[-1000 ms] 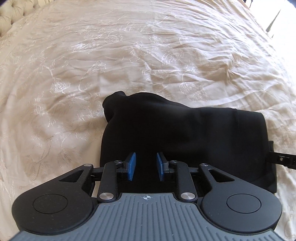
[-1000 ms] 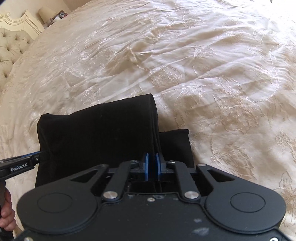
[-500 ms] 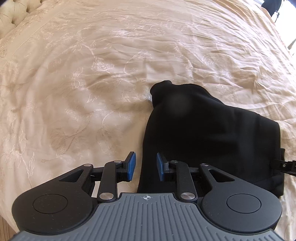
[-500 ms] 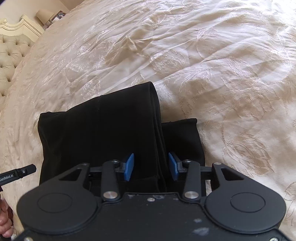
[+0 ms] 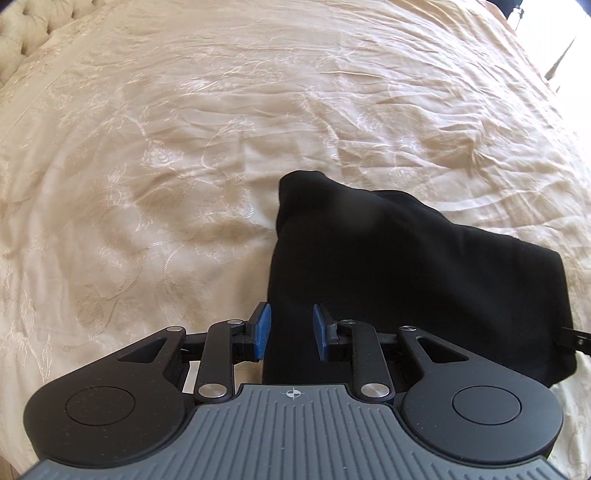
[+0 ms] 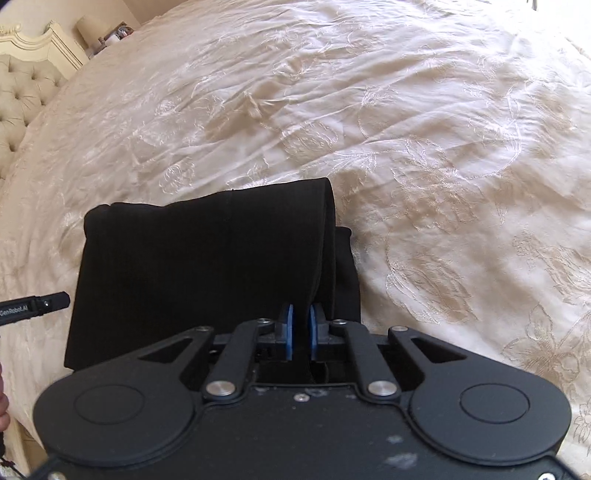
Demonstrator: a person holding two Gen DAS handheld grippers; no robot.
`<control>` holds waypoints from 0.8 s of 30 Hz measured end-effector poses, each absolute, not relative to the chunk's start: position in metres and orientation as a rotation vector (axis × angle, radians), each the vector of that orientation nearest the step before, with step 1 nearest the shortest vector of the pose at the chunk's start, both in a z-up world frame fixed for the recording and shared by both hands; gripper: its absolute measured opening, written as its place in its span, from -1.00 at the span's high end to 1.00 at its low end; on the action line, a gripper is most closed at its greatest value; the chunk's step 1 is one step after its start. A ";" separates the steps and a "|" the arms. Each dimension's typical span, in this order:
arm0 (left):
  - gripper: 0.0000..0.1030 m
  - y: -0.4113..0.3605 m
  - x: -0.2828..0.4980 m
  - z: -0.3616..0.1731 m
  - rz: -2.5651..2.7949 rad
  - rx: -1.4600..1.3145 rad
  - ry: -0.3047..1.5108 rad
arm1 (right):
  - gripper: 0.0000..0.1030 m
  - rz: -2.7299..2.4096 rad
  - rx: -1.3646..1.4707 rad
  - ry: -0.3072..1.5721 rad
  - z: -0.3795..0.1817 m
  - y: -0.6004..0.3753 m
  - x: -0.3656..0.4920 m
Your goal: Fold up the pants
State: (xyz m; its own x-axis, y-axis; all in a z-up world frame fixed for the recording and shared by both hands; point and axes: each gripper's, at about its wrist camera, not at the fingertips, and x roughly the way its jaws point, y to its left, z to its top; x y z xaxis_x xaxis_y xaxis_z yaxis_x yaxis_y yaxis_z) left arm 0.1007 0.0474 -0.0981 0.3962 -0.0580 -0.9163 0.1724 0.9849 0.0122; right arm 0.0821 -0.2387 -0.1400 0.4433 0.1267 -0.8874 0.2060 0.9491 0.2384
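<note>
The black pants (image 5: pixel 406 277) lie folded into a compact rectangle on the cream embroidered bedspread (image 5: pixel 184 147). My left gripper (image 5: pixel 291 330) is open over their near left edge. The fabric's edge runs between the blue pads (image 5: pixel 263 330), which do not press it. In the right wrist view the pants (image 6: pixel 203 258) fill the lower left. My right gripper (image 6: pixel 300 332) is closing, its pads narrowly apart and pinching the folded right edge. The left gripper's finger (image 6: pixel 40 303) pokes in at the left. A tip of the right gripper (image 5: pixel 578 338) shows at the pants' right side.
A tufted headboard (image 6: pixel 18 99) stands at the far left, with a lamp (image 6: pixel 88 29) on a bedside stand behind it. The wrinkled bedspread (image 6: pixel 406 129) stretches wide beyond the pants. A bit of a hand (image 6: pixel 3 410) shows at the left edge.
The left gripper has shifted from over the pants' middle to their left edge, still open. The right gripper's jaws opened wide around the right fold, then closed on it.
</note>
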 end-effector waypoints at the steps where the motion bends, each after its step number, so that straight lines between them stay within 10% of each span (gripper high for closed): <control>1: 0.52 0.043 0.101 -0.100 -0.158 0.123 1.155 | 0.82 -0.063 0.340 1.120 -0.141 -0.239 0.083; 24: 0.34 0.042 0.078 -0.125 -0.461 0.259 1.357 | 0.49 -0.055 0.276 0.999 -0.118 -0.177 0.097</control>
